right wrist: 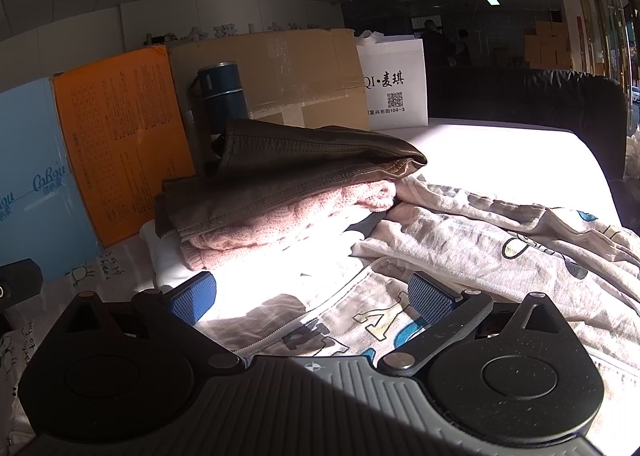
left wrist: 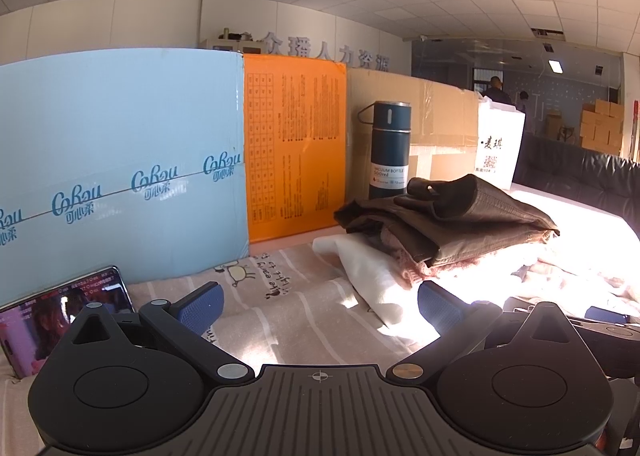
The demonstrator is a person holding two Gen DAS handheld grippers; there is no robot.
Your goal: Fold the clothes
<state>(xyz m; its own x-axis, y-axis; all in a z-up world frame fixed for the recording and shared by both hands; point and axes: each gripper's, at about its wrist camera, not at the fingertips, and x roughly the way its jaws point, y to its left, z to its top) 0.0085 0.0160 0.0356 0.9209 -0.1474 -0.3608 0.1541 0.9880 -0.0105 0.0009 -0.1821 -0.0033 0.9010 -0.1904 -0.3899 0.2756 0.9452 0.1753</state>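
Note:
A stack of folded clothes lies on the striped pink sheet (left wrist: 280,308): a brown leather jacket (left wrist: 472,212) (right wrist: 304,160) on top, a pink knit sweater (right wrist: 288,224) under it, a white garment (left wrist: 372,276) at the bottom. A beige printed garment (right wrist: 500,240) with letters and cartoon shapes lies loose and rumpled to the right of the stack. My left gripper (left wrist: 320,308) is open above the sheet, short of the stack, holding nothing. My right gripper (right wrist: 312,296) is open over the near edge of the beige garment, nothing between its fingers.
Behind the stack stand a blue carton (left wrist: 120,160), an orange box (left wrist: 296,144), a brown carton (right wrist: 276,72), a dark vacuum bottle (left wrist: 388,148) and a white paper bag (right wrist: 396,84). A lit phone (left wrist: 60,316) leans at the left. A black sofa (right wrist: 528,96) borders the right.

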